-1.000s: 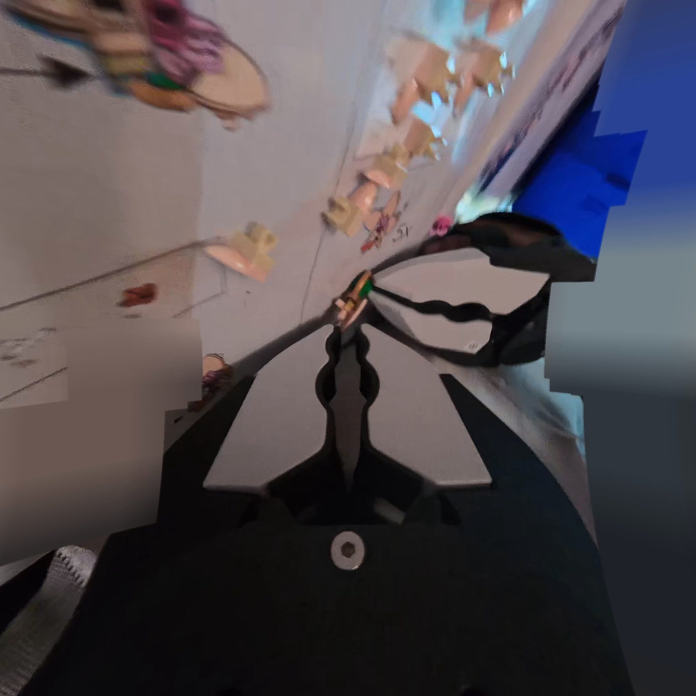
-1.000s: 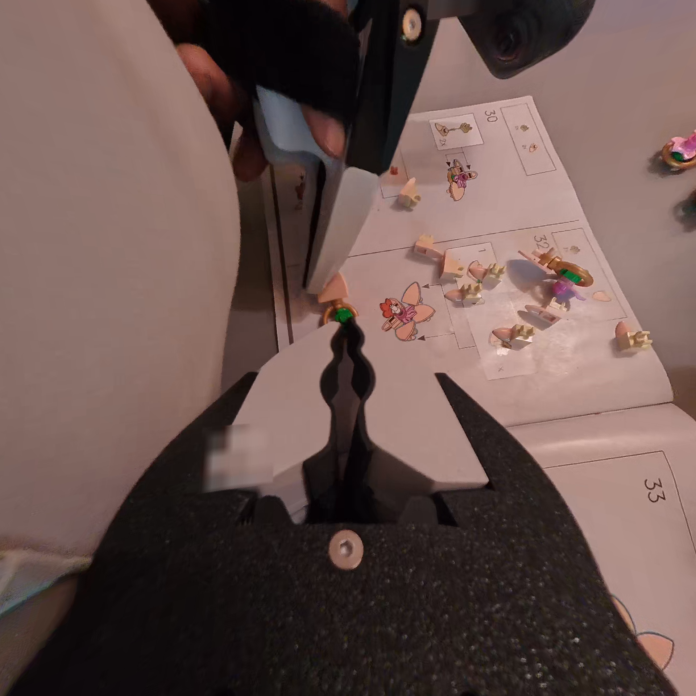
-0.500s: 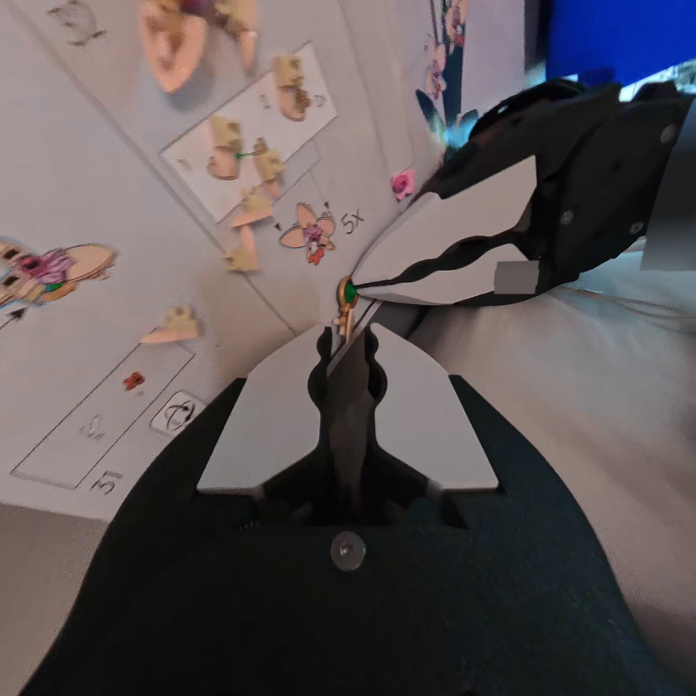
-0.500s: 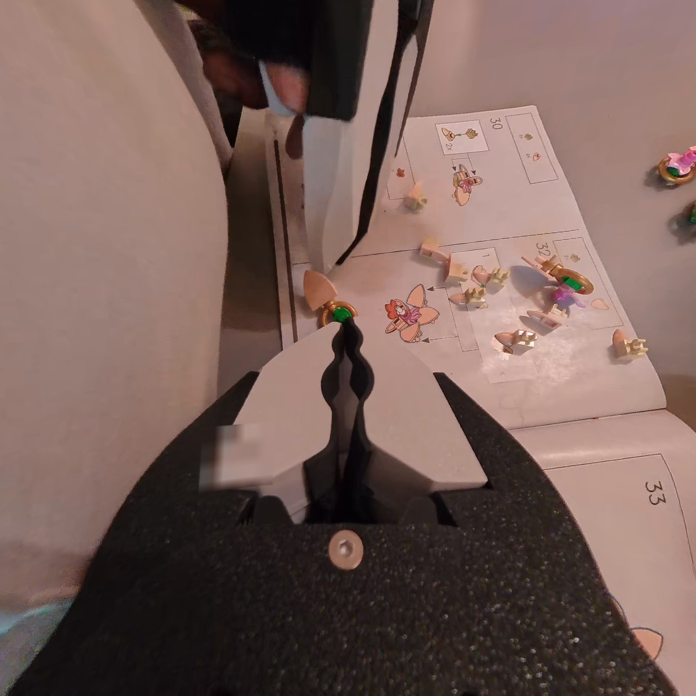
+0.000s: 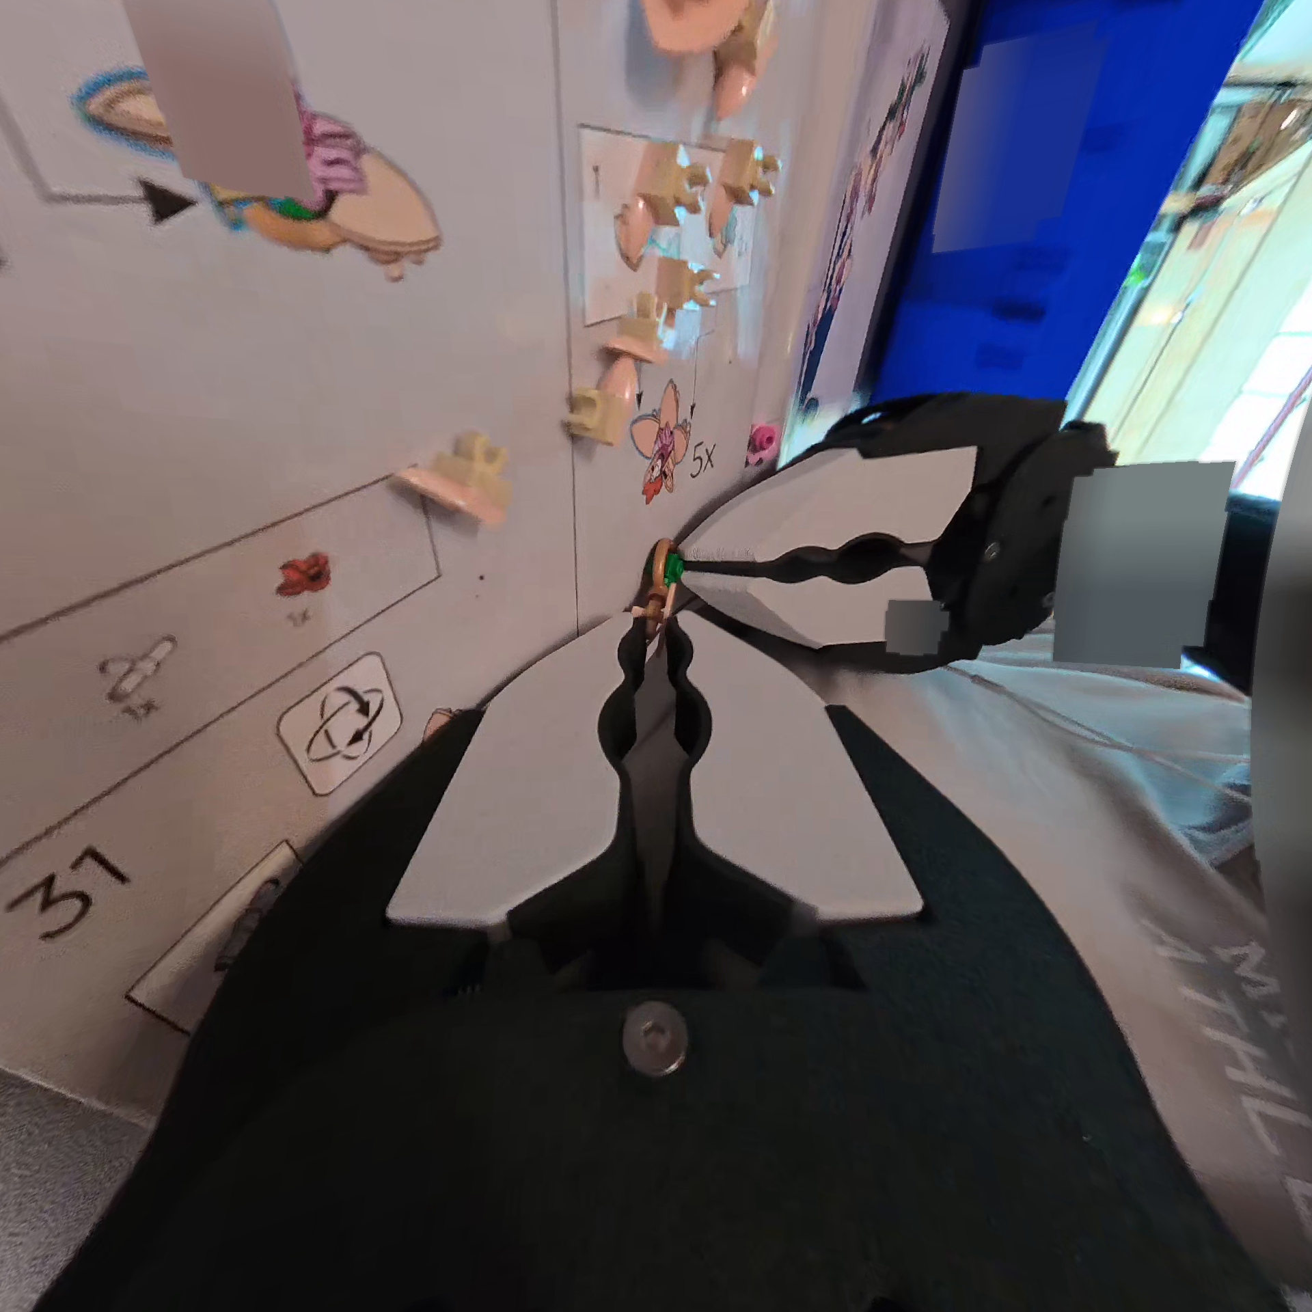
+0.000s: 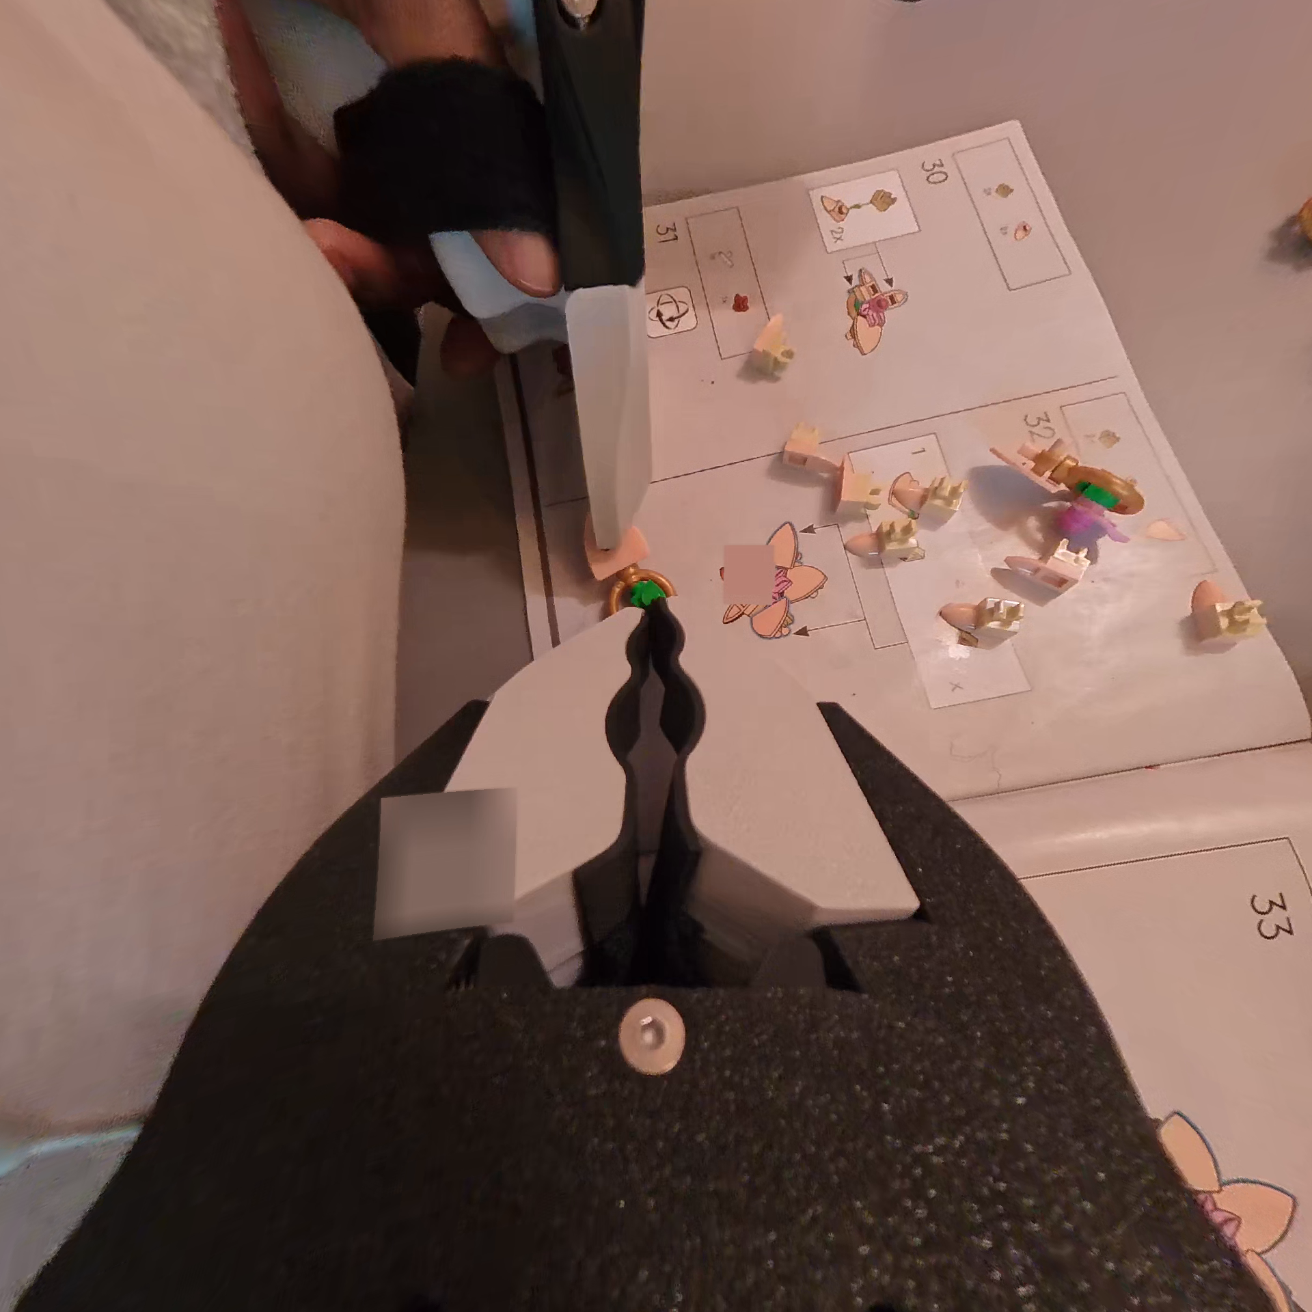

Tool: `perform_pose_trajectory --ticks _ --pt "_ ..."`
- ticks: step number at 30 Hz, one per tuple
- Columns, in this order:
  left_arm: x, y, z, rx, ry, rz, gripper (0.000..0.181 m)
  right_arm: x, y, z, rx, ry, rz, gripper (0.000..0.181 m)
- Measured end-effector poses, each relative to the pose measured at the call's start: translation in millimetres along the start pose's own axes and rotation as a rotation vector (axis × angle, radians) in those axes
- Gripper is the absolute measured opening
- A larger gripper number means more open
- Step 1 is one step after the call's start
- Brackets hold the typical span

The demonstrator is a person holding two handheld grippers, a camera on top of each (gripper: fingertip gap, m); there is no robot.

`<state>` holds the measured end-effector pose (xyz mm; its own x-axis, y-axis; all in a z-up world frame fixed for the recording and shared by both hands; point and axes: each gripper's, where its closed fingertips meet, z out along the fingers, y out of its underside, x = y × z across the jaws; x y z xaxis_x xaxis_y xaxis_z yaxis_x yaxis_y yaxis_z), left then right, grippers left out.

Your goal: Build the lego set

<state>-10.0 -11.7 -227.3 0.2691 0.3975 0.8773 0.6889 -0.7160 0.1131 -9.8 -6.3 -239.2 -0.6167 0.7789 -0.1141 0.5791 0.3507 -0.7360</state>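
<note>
A pale grey tabletop (image 6: 1065, 78) fills the upper part of the right wrist view, lit warmly from above. In the left wrist view a deep blue panel (image 5: 1065, 298) stands upright beyond it, and past its edge a bright, sunlit stretch of room (image 5: 1207, 248) shows, blurred.

Hobby tabletop, room type unclear: open instruction booklet (image 6: 887, 341), loose lego pieces (image 6: 902, 497) on it.

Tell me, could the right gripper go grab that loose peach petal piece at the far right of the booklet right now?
Probably not yet. The way across the instruction booklet to the petal piece looks free, but the right gripper is shut on the gold ring piece, which the left gripper also holds.
</note>
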Motion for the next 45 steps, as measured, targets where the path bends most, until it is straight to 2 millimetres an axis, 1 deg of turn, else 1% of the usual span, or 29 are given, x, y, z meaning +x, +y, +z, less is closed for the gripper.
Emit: perform_pose_trajectory --ticks 2,5,11,12,13,14,16,17,18,20,22,23,24,26,28,32,36,41,45 --pt "1 1 -2 0.042 0.022 -0.040 0.005 0 0 0 -0.021 0.004 -0.013 0.000" --pt "2 4 -4 0.093 0.033 -0.053 0.004 1 0 0 -0.057 0.017 -0.018 0.000" --pt "1 8 -6 0.177 0.024 -0.035 0.004 -2 2 -1 -0.098 0.034 0.063 0.000" --pt "2 7 -6 0.189 0.028 -0.023 0.004 -14 3 1 -0.102 -0.045 0.088 0.000" --pt "3 8 -5 0.197 0.034 -0.022 0.005 -29 2 8 -0.082 -0.137 0.147 0.000" --pt "4 9 -2 0.192 0.040 -0.012 0.005 -31 -1 11 -0.045 -0.155 0.166 0.000" --pt "3 9 -1 0.182 0.028 0.039 0.004 -12 3 4 -0.050 -0.084 0.189 0.000" --pt "3 8 -1 0.185 0.034 0.033 0.005 -4 6 -2 -0.043 -0.056 0.202 0.000" --pt "3 6 -1 0.191 0.038 0.027 0.005 -5 9 -7 -0.036 -0.086 0.228 0.000" --pt "2 5 0 0.191 0.020 0.042 0.005 -13 5 -16 0.027 -0.164 0.269 0.000" --pt "1 3 1 0.191 0.012 0.055 0.005 -1 -2 -23 0.081 -0.117 0.247 0.002" --pt "1 1 2 0.191 0.012 0.064 0.005 5 -5 -22 0.094 -0.096 0.244 0.008" --pt "1 0 2 0.193 0.010 0.066 0.005 7 -6 -18 0.094 -0.106 0.248 0.012" --pt "0 -3 3 0.208 0.008 0.064 0.005 5 -8 -10 0.090 -0.147 0.267 0.012" --pt "0 -6 4 0.225 0.012 0.054 0.005 6 -7 -6 0.069 -0.144 0.262 0.011" --pt "0 -10 4 0.238 0.016 0.043 0.005 9 -5 -8 0.045 -0.117 0.227 0.009" --pt "-1 -16 3 0.257 -0.004 0.050 0.005 11 -1 -5 0.005 -0.111 0.196 0.008" --pt "-2 -16 1 0.257 -0.009 0.049 0.005 13 -8 -5 0.012 -0.108 0.180 0.008" --pt "-3 -17 1 0.261 -0.008 0.049 0.005 15 -4 0 -0.016 -0.094 0.189 0.007"
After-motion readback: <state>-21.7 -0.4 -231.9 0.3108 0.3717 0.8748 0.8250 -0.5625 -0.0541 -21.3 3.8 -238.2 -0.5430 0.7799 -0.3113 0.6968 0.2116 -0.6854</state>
